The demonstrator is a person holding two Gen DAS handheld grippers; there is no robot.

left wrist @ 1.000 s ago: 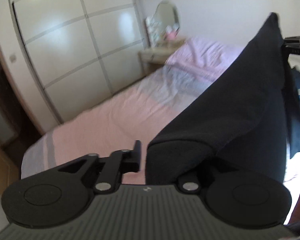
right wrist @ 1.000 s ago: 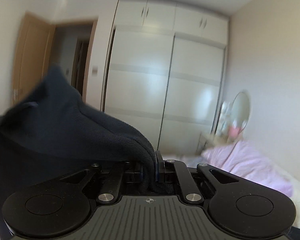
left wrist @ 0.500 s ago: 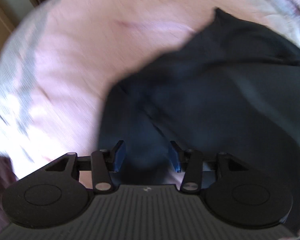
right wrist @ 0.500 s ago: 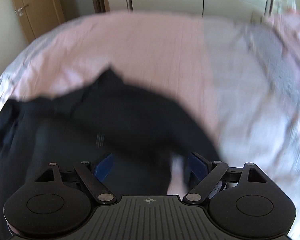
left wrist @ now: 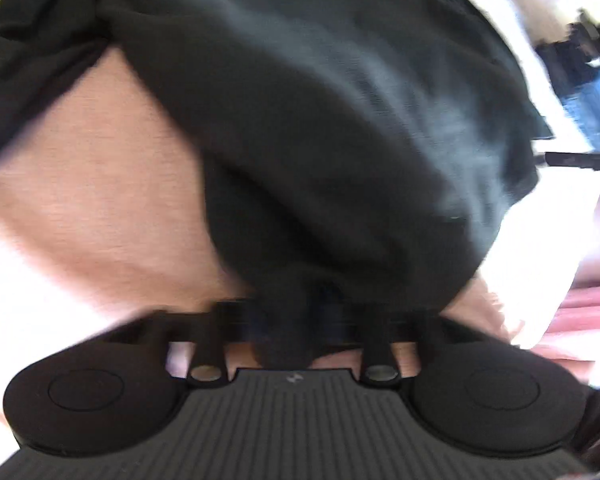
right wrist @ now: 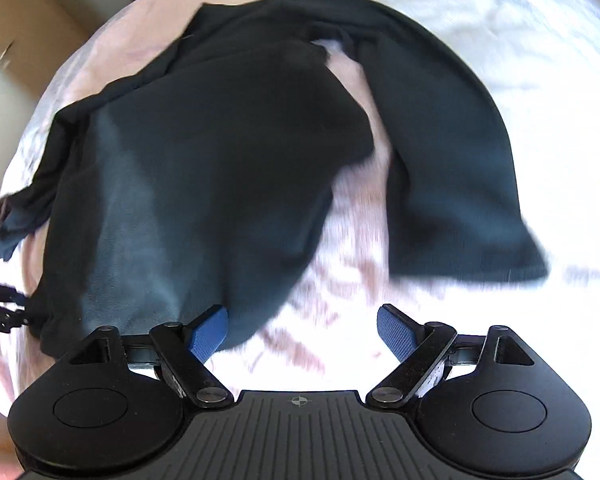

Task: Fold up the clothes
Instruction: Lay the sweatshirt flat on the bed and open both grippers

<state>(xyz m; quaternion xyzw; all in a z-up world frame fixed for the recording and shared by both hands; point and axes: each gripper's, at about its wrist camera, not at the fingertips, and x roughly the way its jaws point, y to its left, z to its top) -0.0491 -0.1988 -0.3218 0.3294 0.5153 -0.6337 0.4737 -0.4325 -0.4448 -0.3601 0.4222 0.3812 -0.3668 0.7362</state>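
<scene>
Right wrist view looks down on a pink bedsheet [right wrist: 479, 60] with a dark navy fleece garment [right wrist: 204, 168] spread across it, one broad part on the left and a narrower part curving away on the right, a strip of sheet showing between them. At the far left edge sits a wooden door [right wrist: 16, 20]. The right gripper [right wrist: 303, 330] hangs released, its blue pads [right wrist: 395, 334] spread wide, the left pad at the garment's near hem and nothing pinched between them. At the left border a bit of the other black tool [right wrist: 0, 312] shows against the garment's edge. Left wrist view is blurred and filled by the same garment [left wrist: 319, 128] lying on the sheet [left wrist: 100, 184]; the left gripper [left wrist: 288, 320] is clenched on a fold of the near hem, its jaws having just been closing with cloth between them. Far right in that view lies a blurred heap of dark and blue items [left wrist: 583, 64], unseen from the other camera. A second ago both tools held the garment up in the air facing the white wardrobe; now it lies on the bed and the right tool has let go.
</scene>
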